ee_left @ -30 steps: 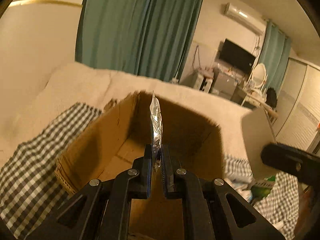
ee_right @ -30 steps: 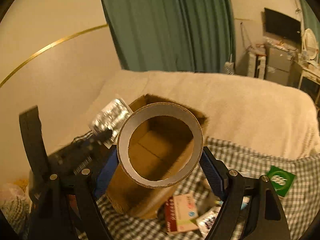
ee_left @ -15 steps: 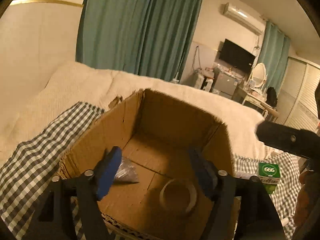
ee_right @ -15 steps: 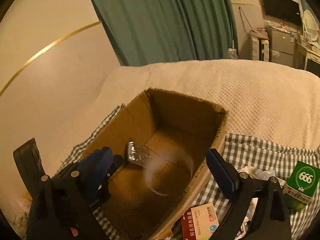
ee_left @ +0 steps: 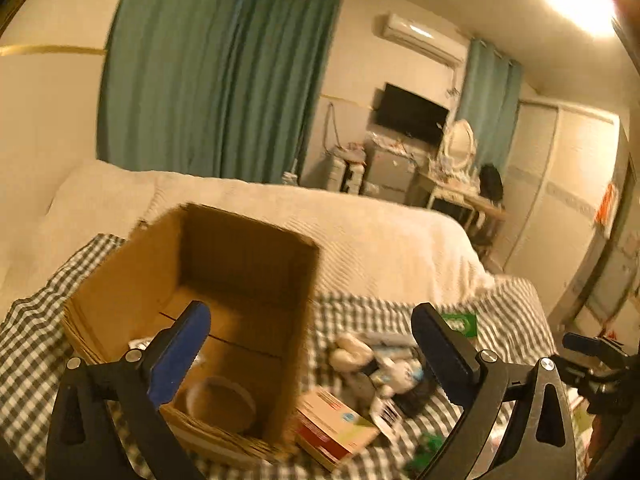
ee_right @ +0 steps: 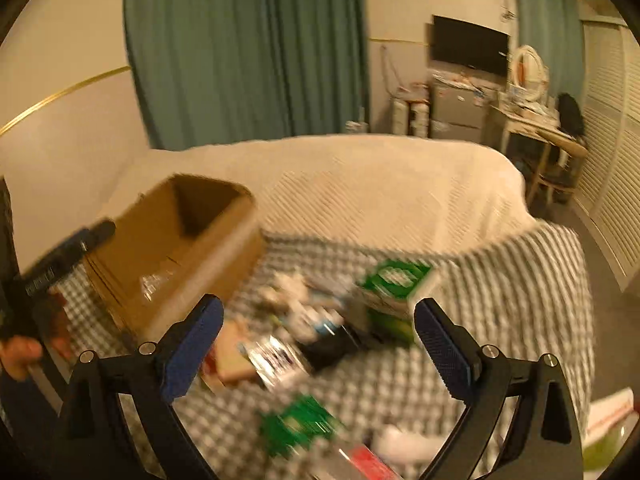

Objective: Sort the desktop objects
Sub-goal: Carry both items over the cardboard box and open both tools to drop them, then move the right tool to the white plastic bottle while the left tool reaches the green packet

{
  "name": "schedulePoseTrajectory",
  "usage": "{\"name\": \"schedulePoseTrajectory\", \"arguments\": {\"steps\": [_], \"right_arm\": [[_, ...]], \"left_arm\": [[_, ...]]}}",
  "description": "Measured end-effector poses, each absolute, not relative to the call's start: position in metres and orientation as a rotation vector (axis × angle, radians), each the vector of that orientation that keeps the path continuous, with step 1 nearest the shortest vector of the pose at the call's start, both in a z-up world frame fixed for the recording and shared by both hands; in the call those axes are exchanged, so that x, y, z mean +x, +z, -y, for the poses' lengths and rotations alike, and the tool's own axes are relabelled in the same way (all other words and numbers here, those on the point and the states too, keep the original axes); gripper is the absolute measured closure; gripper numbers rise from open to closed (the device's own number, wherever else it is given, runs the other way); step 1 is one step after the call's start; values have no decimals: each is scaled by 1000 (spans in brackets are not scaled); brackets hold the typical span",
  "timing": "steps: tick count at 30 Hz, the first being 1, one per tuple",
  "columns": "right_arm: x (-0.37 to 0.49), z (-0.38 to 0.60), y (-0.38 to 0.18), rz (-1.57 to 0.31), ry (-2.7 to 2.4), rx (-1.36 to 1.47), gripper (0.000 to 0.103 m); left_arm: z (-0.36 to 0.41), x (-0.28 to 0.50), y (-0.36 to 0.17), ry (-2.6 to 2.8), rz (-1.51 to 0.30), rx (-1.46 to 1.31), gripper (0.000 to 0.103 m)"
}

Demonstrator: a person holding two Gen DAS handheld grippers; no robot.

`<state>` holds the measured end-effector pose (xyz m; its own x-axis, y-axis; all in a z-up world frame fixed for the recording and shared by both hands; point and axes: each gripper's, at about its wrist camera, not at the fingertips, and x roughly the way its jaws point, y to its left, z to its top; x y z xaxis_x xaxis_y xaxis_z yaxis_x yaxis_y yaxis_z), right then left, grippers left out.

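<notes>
Both the left gripper (ee_left: 310, 340) and right gripper (ee_right: 318, 334) gape empty, jaws just opened. Right of the box (ee_left: 192, 300), the crowded pile (ee_right: 312, 328) risks a double grab.

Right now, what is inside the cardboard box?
In the cardboard box a tape roll lies on the floor, and something silvery at the left wall. The left tongs hide part of the floor.
</notes>
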<state>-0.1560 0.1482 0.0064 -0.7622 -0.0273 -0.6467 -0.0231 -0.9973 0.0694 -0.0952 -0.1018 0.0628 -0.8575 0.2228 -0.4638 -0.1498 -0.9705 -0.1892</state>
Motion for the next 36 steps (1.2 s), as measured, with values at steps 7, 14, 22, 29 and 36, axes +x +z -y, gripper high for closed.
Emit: {"name": "schedulePoseTrajectory", "arguments": {"steps": [7,14,22,29,36], "right_arm": [[-119,-195,-50,207,-2921,1275,6],[-102,-213,-79,263,-2903,1355,6],[-99,-223,-90,311,-2897,1391,6],[-105,-229,-105,310,-2900,1468,6],[-123,-245,-125,388,-2842,1562,6]], "left_arm": [[12,-63,18,2664,37,-894,0],[-47,-52,-42,2559,-280,-1028,0],[-44,-66,-76,2464,-216,-1139,0],[-54,-72,-94,2353,-230,-1219,36],[-52,-71,-94,2346,-221,-1209,42]]}}
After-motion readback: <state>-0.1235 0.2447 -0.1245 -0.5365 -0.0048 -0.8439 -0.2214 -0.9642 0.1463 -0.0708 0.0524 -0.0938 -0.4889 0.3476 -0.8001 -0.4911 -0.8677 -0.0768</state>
